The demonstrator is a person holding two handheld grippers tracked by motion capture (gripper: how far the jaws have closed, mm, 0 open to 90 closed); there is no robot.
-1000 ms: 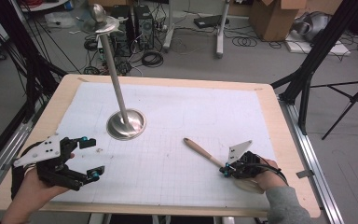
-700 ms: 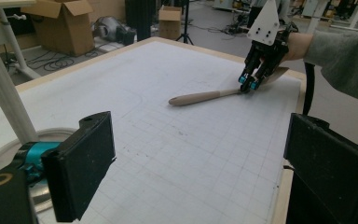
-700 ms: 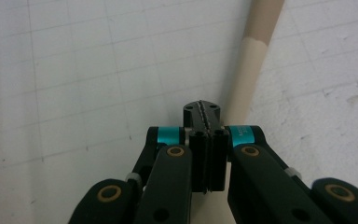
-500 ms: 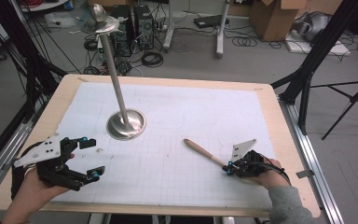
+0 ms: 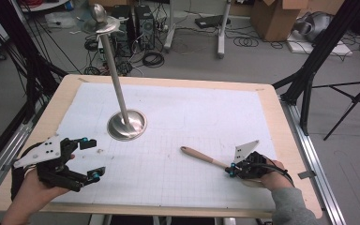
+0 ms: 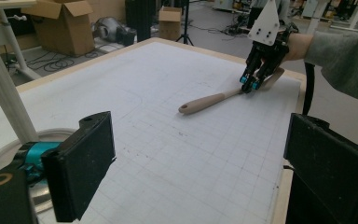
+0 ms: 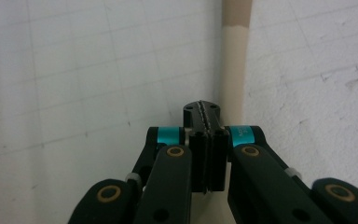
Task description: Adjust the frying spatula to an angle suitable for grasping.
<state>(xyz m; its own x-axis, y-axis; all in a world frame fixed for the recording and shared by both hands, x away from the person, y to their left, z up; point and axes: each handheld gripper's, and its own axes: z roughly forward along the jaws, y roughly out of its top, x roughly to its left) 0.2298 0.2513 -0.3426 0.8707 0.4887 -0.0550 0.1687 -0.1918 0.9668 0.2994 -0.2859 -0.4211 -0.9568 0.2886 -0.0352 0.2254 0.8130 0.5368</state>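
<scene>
A pale wooden spoon with a long round handle (image 5: 205,157) lies flat on the white gridded mat of the worktop (image 5: 206,117), its handle running out ahead of the right tongs (image 5: 230,170) and angling away toward the steel stand. In the right gripper view the jaws are clenched together with nothing between them, and the handle (image 7: 233,70) passes just beside them on the mat, so the spoon is not gripped. The left tongs (image 5: 90,158), well apart from the spoon across the worktop, are released, jaws spread wide. Beyond them stands a tall brushed-steel pole on a round dished base (image 5: 126,124). The spoon looks light and rigid, unlikely to bend or break, though its smooth rounded handle could roll or slip from a light pinch. The surest hold appears to be across the handle, a little toward the hidden broad end by the right tongs, jaws squarely either side of it.
</scene>
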